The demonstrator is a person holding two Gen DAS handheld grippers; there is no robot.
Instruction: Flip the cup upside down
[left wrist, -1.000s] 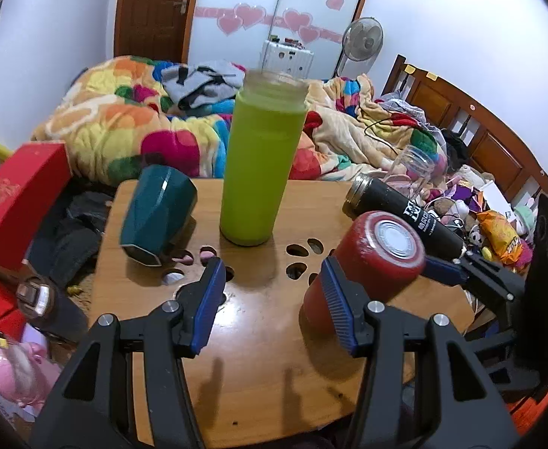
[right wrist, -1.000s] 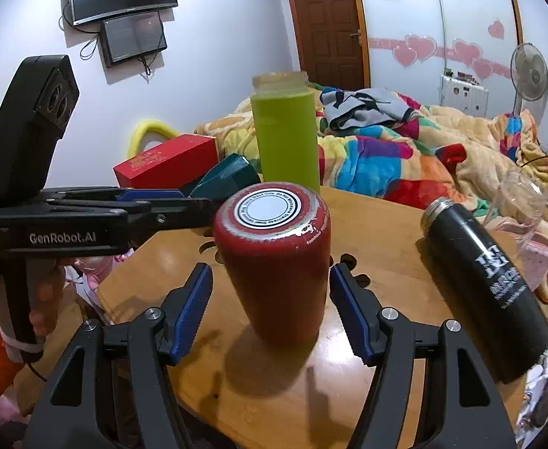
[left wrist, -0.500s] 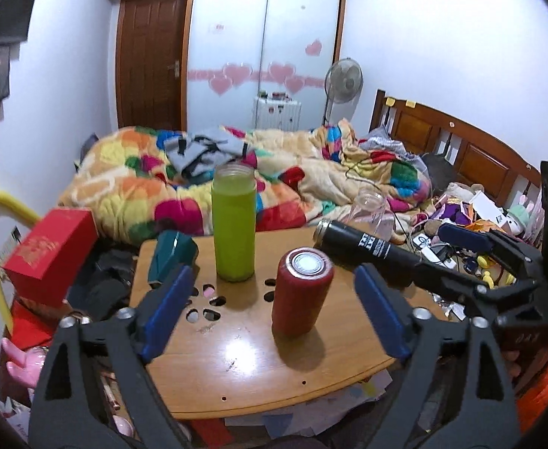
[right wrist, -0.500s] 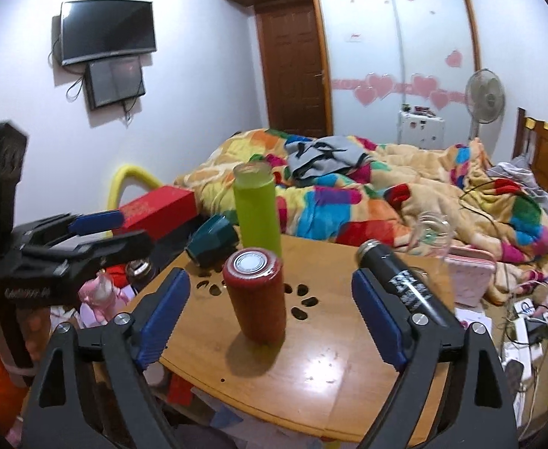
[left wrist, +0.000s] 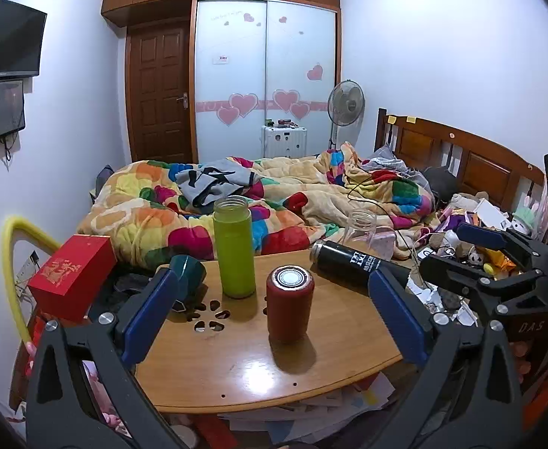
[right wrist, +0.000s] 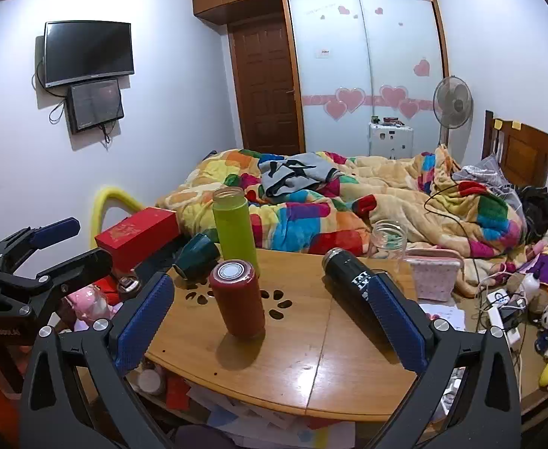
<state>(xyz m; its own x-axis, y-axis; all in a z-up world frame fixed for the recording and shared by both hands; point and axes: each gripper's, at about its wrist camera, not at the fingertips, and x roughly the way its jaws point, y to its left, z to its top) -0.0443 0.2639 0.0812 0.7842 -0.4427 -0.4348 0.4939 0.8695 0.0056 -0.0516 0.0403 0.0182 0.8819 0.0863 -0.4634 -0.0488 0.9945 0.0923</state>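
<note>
Red cup [left wrist: 290,304] standing upside down near middle of wooden tabletop [left wrist: 236,366], free of both tools. Left tool [left wrist: 270,316] spread wide, empty, held back from tabletop edge. Right tool [right wrist: 268,320] likewise released, empty. Green bottle [left wrist: 234,251] upright behind cup; black flask [left wrist: 352,263] lying on its side at right; teal mug [left wrist: 188,273] tipped at left.
</note>
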